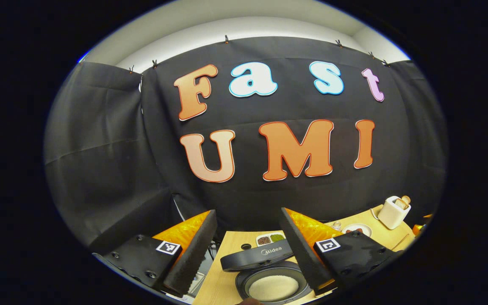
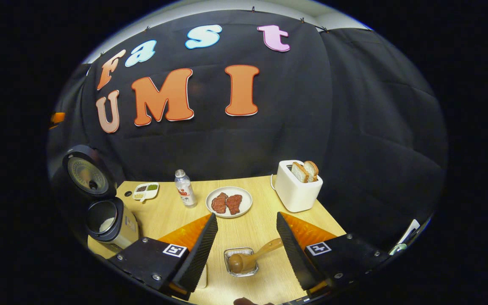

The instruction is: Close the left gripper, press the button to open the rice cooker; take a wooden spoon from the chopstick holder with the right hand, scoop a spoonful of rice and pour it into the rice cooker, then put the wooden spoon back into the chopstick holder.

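wooden table (image 2: 261, 231) | wooden spoon (image 2: 252, 256) in chopstick holder (image 2: 240, 262), handle tilted upper-right | both tools agape, empty

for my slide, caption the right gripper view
Open tool above wooden spoon in its holder; rice cooker open.

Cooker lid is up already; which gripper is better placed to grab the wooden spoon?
Right. The right gripper is open with the wooden spoon in the chopstick holder between its fingers. The left gripper hangs over the open rice cooker.
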`<move>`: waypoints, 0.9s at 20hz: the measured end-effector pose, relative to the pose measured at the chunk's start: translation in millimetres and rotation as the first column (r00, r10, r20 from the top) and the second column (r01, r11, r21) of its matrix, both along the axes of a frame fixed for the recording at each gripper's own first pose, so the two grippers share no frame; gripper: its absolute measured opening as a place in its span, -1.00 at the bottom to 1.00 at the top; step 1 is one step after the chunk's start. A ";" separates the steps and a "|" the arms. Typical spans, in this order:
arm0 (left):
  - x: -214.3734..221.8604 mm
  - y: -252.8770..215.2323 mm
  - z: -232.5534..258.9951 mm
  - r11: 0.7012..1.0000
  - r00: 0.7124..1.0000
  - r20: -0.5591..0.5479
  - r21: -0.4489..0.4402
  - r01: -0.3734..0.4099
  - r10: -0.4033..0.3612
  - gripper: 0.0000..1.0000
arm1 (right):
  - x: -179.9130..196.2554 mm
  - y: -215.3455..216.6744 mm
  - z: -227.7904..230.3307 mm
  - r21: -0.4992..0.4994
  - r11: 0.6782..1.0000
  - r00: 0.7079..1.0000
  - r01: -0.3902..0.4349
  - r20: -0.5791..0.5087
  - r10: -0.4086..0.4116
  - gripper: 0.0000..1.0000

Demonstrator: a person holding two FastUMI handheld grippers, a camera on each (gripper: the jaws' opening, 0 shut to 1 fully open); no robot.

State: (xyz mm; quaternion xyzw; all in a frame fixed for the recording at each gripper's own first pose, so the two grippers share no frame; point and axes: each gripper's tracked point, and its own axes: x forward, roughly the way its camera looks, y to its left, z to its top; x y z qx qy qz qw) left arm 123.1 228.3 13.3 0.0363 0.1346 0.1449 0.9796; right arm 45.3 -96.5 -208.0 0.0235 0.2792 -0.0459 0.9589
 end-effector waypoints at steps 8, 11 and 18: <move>61.8 0.7 -69.3 0.969 0.981 -0.191 -0.237 -0.065 0.019 0.93 | -3.7 11.5 22.6 0.002 0.999 0.998 -0.038 0.058 0.038 0.75; 80.3 0.1 -113.7 0.952 0.951 -0.308 -0.290 -0.094 0.000 0.87 | -10.7 11.8 19.2 0.004 0.999 0.998 -0.046 0.047 0.046 0.74; 57.8 11.2 -200.2 0.859 0.819 -0.573 -0.415 -0.299 0.008 0.99 | -23.9 2.4 7.1 0.000 0.999 0.999 -0.039 0.011 0.039 0.75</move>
